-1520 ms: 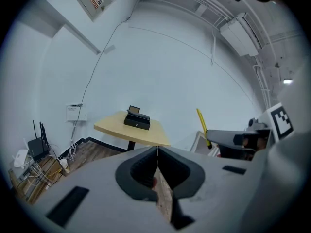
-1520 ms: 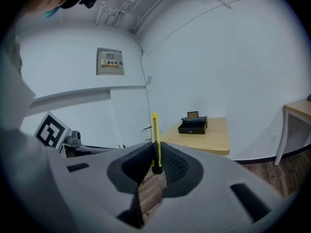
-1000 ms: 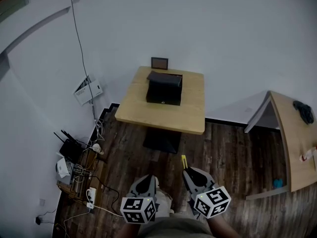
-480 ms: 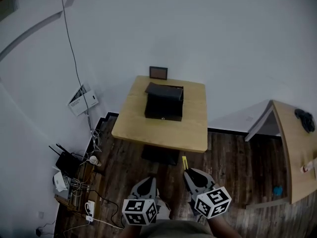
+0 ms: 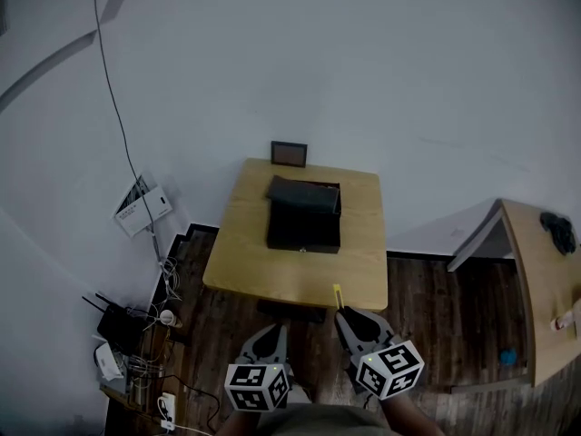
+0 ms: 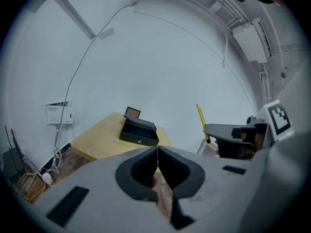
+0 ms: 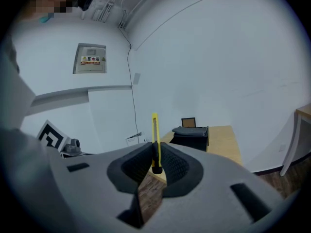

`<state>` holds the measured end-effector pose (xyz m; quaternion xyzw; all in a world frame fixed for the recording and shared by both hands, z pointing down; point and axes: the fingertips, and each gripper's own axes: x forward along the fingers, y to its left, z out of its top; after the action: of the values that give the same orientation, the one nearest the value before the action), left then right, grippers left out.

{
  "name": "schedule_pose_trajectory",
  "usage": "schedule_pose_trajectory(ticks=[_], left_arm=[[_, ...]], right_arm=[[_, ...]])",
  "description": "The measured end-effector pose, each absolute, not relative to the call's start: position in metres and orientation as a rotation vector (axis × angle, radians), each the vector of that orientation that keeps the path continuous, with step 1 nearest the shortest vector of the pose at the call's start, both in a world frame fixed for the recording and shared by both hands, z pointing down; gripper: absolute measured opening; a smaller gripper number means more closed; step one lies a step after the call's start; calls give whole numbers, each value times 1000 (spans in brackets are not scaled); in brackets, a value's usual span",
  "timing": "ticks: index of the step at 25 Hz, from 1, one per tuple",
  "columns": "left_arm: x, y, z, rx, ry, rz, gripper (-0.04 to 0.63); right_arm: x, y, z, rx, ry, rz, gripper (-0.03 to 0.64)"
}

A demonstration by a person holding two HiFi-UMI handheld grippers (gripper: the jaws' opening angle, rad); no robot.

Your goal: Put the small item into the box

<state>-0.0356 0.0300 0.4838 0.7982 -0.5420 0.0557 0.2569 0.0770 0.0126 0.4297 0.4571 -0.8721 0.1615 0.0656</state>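
In the head view the left hand-held gripper [image 5: 275, 330] and right hand-held gripper [image 5: 343, 316] sit at 6 o'clock above the wooden floor [image 5: 436, 289], with the black box [image 5: 304, 216] on the bench [image 5: 272, 275] toward 12 o'clock. The left gripper view shows its jaws pressed together, nothing between them. In the right gripper view the jaws clamp a slim yellow cutter [image 7: 154, 130] that points to 12 o'clock, well apart from the box.

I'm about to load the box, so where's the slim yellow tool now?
Head view, lower centre: the slim yellow tool is clamped in the right hand-held gripper, pointing at the light wooden table's near edge, short of the black box.
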Motion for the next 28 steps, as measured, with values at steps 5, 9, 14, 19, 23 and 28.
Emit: schedule_pose_trajectory(ticks=[5, 9, 14, 19, 23, 28], left_arm=[[-50, -9, 481, 2185, -1454, 152, 3], [-62, -33, 484, 2185, -1440, 158, 3], [-74, -55, 491, 2185, -1415, 187, 3], [-77, -72, 498, 2184, -1403, 199, 3], [-81, -84, 502, 2168, -1416, 206, 2], [-80, -98, 507, 2144, -1430, 207, 3]], right_arm=[[65, -26, 429, 1413, -2617, 486, 44], [52, -50, 430, 1425, -2612, 488, 44], [42, -73, 436, 1453, -2591, 506, 44], [44, -88, 438, 1477, -2564, 481, 44], [48, -99, 443, 1478, -2552, 490, 44], [50, -122, 448, 1442, -2550, 486, 44]])
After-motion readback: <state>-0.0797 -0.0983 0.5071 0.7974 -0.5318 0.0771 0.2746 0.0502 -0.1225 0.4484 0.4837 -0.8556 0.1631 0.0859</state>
